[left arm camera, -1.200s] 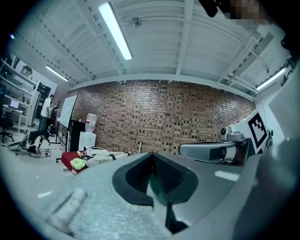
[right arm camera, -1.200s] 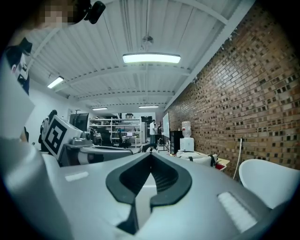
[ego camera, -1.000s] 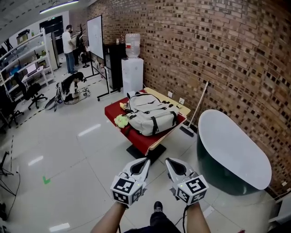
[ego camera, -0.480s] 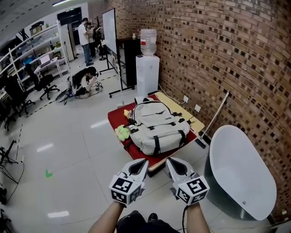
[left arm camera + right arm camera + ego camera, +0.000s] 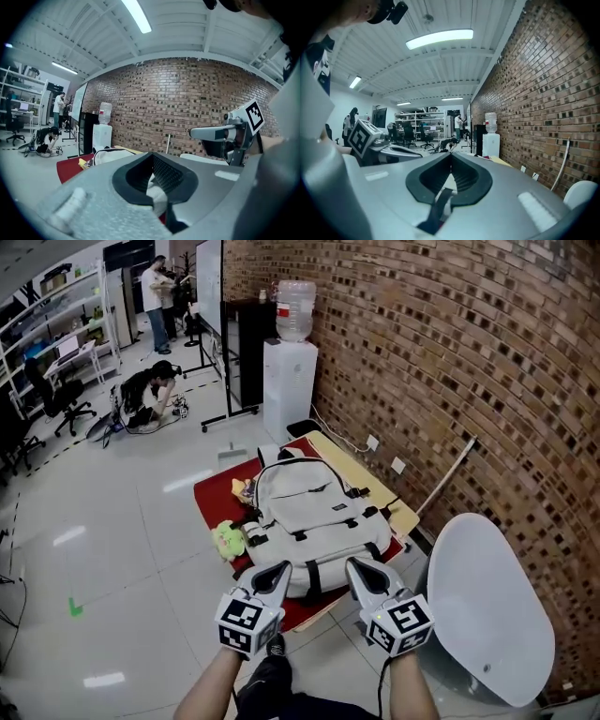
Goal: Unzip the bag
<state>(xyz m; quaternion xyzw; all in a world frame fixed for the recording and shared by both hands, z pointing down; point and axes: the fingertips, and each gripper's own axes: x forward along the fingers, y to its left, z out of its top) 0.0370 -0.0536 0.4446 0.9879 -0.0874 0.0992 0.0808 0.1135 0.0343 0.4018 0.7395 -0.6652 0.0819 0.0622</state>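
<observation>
A pale grey backpack [image 5: 309, 517] with black straps lies flat on a low red table [image 5: 208, 494]; a strip of it shows as the grey backpack [image 5: 110, 156] in the left gripper view. My left gripper [image 5: 280, 571] hovers over the bag's near left edge, jaws shut and holding nothing. My right gripper [image 5: 357, 569] hovers over the near right edge, also shut and holding nothing. The left gripper [image 5: 152, 156] and the right gripper [image 5: 451, 155] each show their tips pressed together in their own views. Neither touches the bag.
A green soft toy [image 5: 227, 538] sits at the table's left side. A white oval tub [image 5: 480, 606] stands to the right, by the brick wall [image 5: 469, 352]. A water dispenser [image 5: 289, 371], a whiteboard stand and people [image 5: 156, 296] lie beyond the table.
The view has closed in on the table: the backpack is now larger and lies right under both grippers. Both grippers kept their pose, jaws shut throughout.
</observation>
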